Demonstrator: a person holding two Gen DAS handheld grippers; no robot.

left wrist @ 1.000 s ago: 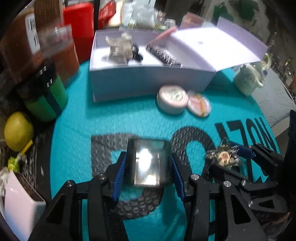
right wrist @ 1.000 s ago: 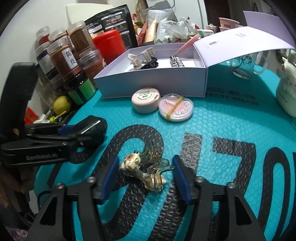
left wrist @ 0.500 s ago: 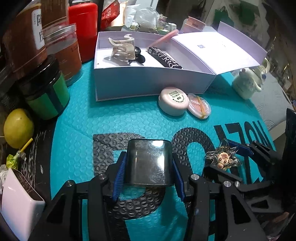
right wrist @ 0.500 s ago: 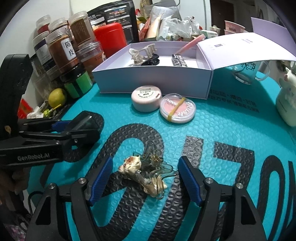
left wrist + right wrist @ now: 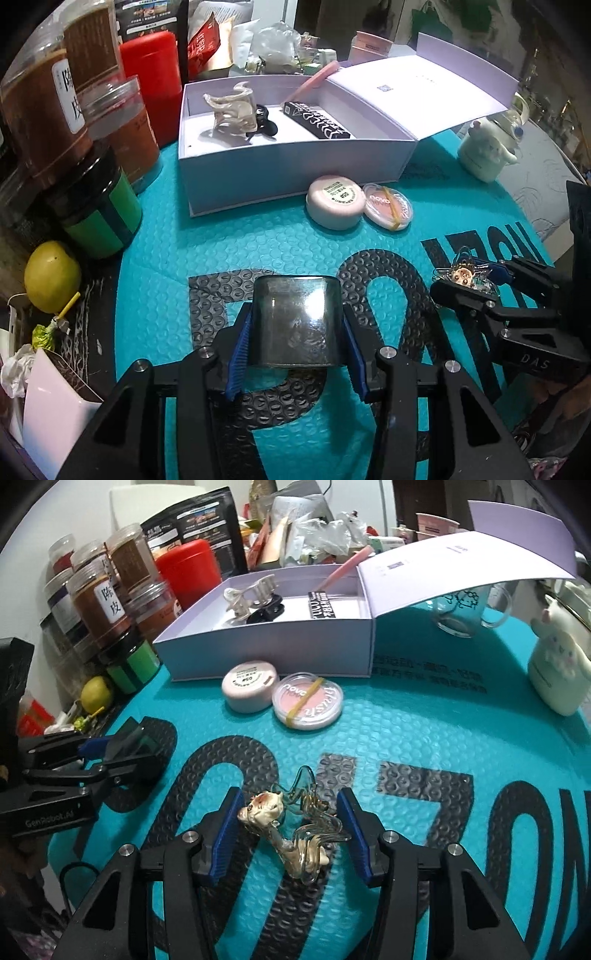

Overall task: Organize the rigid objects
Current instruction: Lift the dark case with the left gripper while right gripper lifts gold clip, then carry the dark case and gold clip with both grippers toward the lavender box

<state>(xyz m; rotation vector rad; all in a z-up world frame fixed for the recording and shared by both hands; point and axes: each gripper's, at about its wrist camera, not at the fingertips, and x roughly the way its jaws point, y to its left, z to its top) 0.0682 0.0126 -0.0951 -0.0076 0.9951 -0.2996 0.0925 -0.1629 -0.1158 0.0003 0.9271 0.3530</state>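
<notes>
Since a second ago our right gripper (image 5: 288, 830) has narrowed around the clear hair claw clip (image 5: 295, 827) with the cream ornament; its jaws are closing at this moment, the clip lies between the blue pads, and a gap still shows on both sides, so nothing is gripped there yet. The clip itself has not shifted on the teal bubble mat (image 5: 424, 723). Our left gripper (image 5: 295, 332) has stayed put, its pads pressed against the two flanks of the dark translucent rounded case (image 5: 295, 325), which sits low over the mat's black lettering; we cannot tell whether it is lifted clear.

We judge that both pieces are bound for the open lilac box (image 5: 288, 170) at the far side of the mat, where a pale claw clip (image 5: 231, 114), a black clip (image 5: 266, 123) and a black cosmetic carton (image 5: 317, 122) already lie. That explains the grip: each gripper takes one loose item so both can travel together. The pink compact (image 5: 334, 201) and the blush pan with a yellow band (image 5: 388, 206) sit touching each other just in front of the box wall, awaiting their turn.

The clip's thin curved prongs may twist as the pads meet, so we would close squarely across its body.
</notes>
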